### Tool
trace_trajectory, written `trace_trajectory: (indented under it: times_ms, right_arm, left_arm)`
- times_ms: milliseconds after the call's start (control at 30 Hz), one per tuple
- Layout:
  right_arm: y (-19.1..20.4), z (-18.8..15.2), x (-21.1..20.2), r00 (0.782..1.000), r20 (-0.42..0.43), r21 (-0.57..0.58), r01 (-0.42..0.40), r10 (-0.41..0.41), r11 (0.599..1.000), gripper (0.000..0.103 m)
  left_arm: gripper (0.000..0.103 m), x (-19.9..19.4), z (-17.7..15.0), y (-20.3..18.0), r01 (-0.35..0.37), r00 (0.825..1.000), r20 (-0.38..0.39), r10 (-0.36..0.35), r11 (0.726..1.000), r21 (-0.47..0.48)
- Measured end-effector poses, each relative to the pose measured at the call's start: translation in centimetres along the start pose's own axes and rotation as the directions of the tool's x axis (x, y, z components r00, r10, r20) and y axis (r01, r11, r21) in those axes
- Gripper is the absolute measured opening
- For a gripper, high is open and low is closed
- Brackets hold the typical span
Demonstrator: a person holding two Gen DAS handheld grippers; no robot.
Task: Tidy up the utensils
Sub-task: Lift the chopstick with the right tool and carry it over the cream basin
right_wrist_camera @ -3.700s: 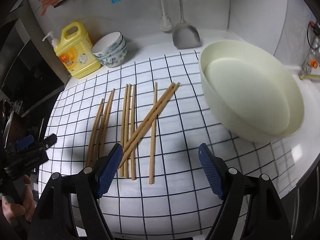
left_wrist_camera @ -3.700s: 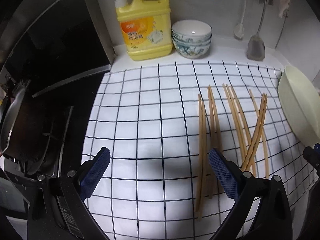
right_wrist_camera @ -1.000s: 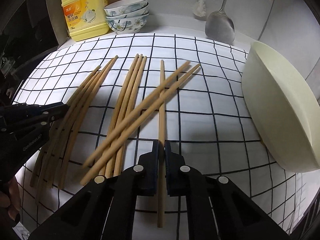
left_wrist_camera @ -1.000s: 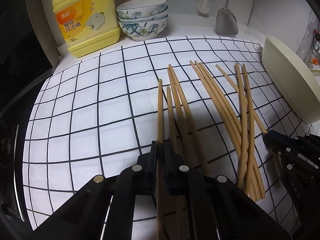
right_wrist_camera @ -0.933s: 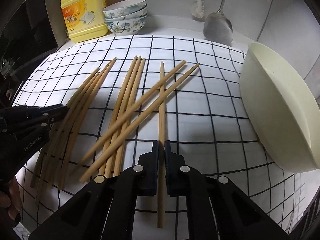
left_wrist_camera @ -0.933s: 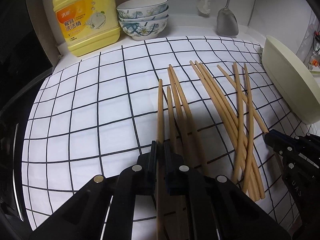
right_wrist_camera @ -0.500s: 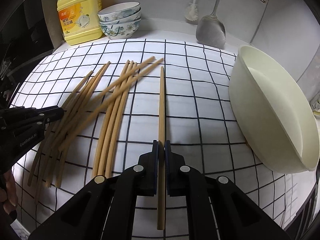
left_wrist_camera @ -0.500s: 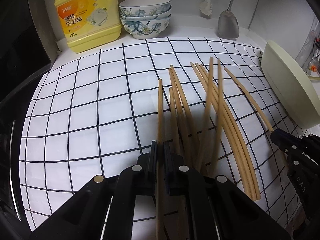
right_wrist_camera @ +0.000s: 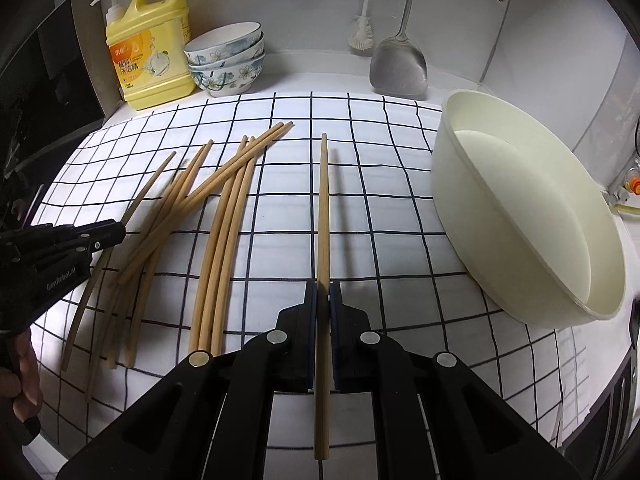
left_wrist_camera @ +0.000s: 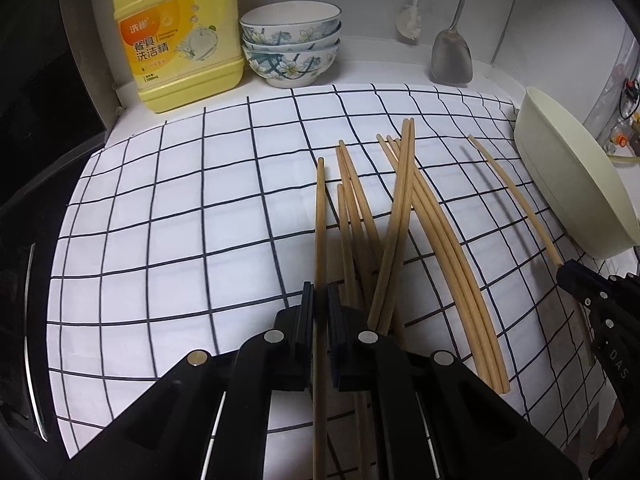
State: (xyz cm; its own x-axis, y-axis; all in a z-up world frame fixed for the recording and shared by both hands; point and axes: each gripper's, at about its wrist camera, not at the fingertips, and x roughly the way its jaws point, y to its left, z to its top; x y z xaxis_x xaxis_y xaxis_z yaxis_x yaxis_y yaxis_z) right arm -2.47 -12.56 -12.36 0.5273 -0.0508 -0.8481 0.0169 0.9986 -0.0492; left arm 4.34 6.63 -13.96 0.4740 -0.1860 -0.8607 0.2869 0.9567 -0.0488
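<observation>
Each of the two tongs is clamped on a single chopstick. The left tongs grip the left chopstick, which runs toward 12 o'clock over the checked cloth in the left wrist view. The right tongs pinch the right chopstick, which points to 12 o'clock in the right wrist view and casts a shadow on the cloth just to its right, so it seems raised off it.

The loose chopsticks lie on the cloth between the two held ones. At 10 o'clock from the right tongs there is a bundle of three lying side by side, a pair laid slantwise across it with tips toward 12 o'clock, and about three more fanned out farther to 9 o'clock; the overlap makes the exact count uncertain. With the two held sticks that gives roughly ten.

One cream basin sits at 2 o'clock on the surface, tilted, its near edge resting on the cloth. At the back, three flowered bowls are stacked, touching one yellow detergent jug at 11 o'clock. One metal spatula leans against the wall at 12 o'clock, with one white brush just beside it.
</observation>
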Motion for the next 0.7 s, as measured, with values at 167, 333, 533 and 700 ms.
trace_trajectory:
  times_ms: [167,333,533,700]
  right_arm:
    - [0.0,0.0,-1.3,1.0,0.015,0.011,-0.007,0.007,1.0,0.006]
    - [-0.1,0.0,-3.0,0.999,0.042,0.038,-0.009,0.008,0.999,0.006]
    - [-1.2,0.3,-5.9,0.995,0.096,0.089,-0.013,0.004,0.996,0.006]
    - [-4.0,0.6,-8.6,0.989,0.148,0.14,-0.015,-0.006,0.99,0.006]
  left_arm:
    - [0.007,-1.6,0.3,0.4,-0.007,1.0,0.02,0.007,1.0,0.008]
    - [0.007,-3.2,0.1,-0.1,0.008,0.999,0.038,-0.01,0.999,0.038]
    - [0.007,-5.5,0.6,-2.1,0.053,0.996,0.071,-0.06,0.994,0.096]
    - [0.007,-7.6,2.0,-6.1,0.114,0.986,0.103,-0.131,0.981,0.158]
